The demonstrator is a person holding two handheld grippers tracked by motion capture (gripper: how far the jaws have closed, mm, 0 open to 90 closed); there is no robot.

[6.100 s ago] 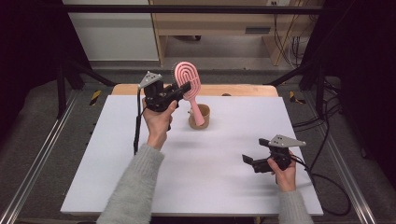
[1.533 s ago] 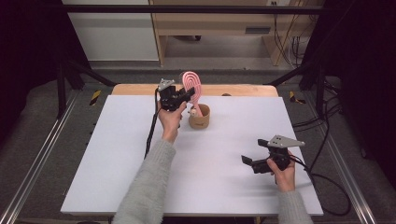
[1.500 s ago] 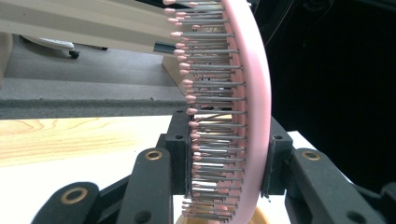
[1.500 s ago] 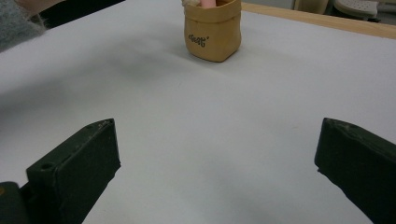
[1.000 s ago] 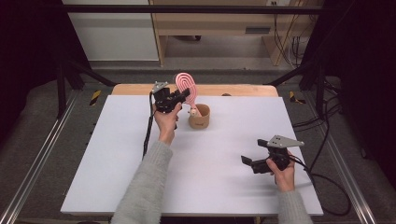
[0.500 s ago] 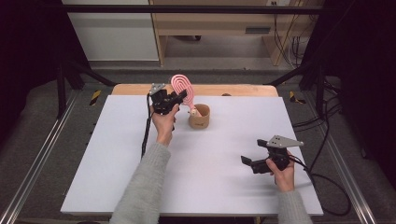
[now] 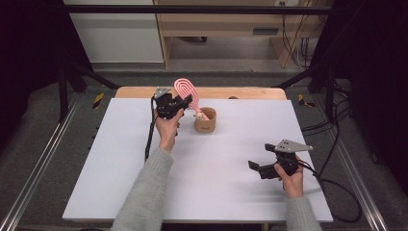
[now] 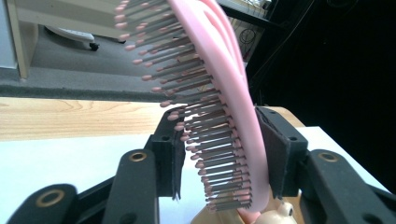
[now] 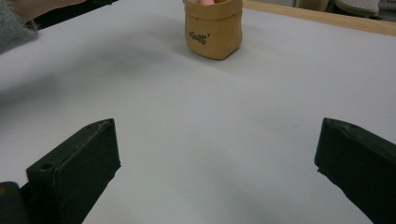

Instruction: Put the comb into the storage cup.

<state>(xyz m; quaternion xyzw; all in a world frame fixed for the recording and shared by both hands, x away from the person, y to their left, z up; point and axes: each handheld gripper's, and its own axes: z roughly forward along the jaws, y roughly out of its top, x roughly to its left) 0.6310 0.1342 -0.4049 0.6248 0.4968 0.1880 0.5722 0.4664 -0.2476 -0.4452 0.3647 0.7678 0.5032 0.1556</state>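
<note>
My left gripper (image 8: 219, 163) had its jaws a little apart around the head of the pink hairbrush (image 8: 219, 107), and they had just been opening. The bristle tips reached toward the pad on one side; on the other side the pad stood just beside the smooth pink back, and I could not tell if it was touching there. The brush leaned to one side, with its handle end down in the small tan pouch (image 7: 205, 121). In the high view, this gripper (image 7: 185, 102) was raised near the far edge of the white table (image 7: 144, 192), just beside the pouch, with the brush head (image 7: 184, 90) above it.

My right gripper (image 9: 217, 158) was wide open and held nothing; between its jaws there was bare white table surface. It stayed low near the near right part of the table (image 7: 260, 168), well apart from the pouch.

On the front of the pouch (image 9: 213, 28) there was a short dark word in curly letters, too small and blurred for me to read. Something pink showed at its open top.
</note>
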